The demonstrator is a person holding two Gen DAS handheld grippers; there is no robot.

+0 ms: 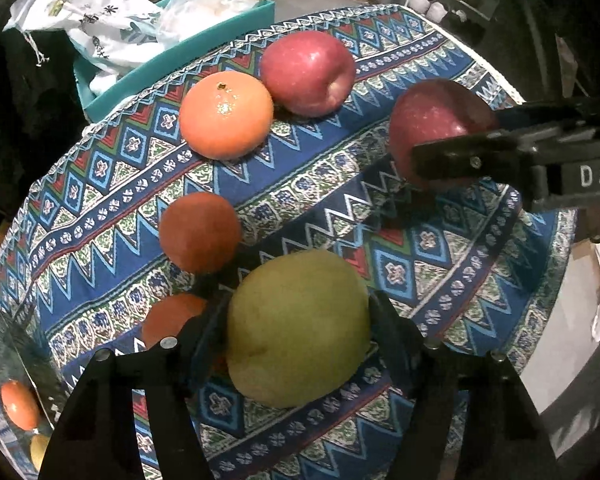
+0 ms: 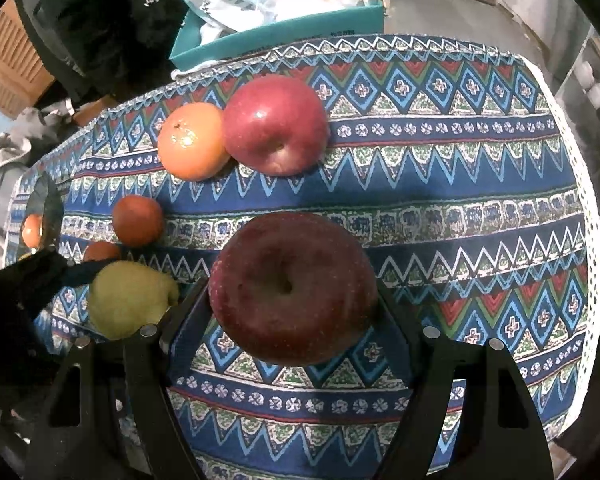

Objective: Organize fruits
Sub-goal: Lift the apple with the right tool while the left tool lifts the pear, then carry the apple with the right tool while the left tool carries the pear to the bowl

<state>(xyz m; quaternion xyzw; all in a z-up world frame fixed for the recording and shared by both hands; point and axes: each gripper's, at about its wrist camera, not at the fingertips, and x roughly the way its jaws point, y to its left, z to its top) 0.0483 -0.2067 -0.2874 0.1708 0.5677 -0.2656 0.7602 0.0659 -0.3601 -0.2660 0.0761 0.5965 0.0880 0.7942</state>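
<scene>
**Fruit in both grippers over the patterned cloth**

Fruit lies scattered on a round table under a blue zigzag tablecloth (image 2: 460, 184), and each hand-held tool has a piece between its fingers. The left gripper (image 1: 298, 328) brackets a yellow-green pear (image 1: 298, 330); its black fingers (image 1: 392, 332) sit against the pear's two sides, about half spread, and the pear seems pinched, though I cannot be sure how firmly. The right gripper (image 2: 292, 292) is clamped on a dark red apple (image 2: 292, 286), stem dimple facing up, one finger on each flank; seen from the left tool's camera, that apple (image 1: 440, 120) sits in the jaws near the cloth's far-right edge.

Taking the pear as the marker: two small red-orange fruits, perhaps tomatoes, lie just beside it on its left, one (image 1: 200, 232) a little beyond it and one (image 1: 172, 318) partly hidden behind the finger. Farther beyond the pear an orange (image 1: 226, 114) touches a second red apple (image 1: 308, 72). Past those, off the table edge, a teal box (image 1: 180, 64) holds printed white bags (image 1: 100, 20).

White letters "DAS" (image 1: 598, 174) show on the right tool's body, cut off by the frame edge. Dark print on the bags is too blurred to read.
</scene>
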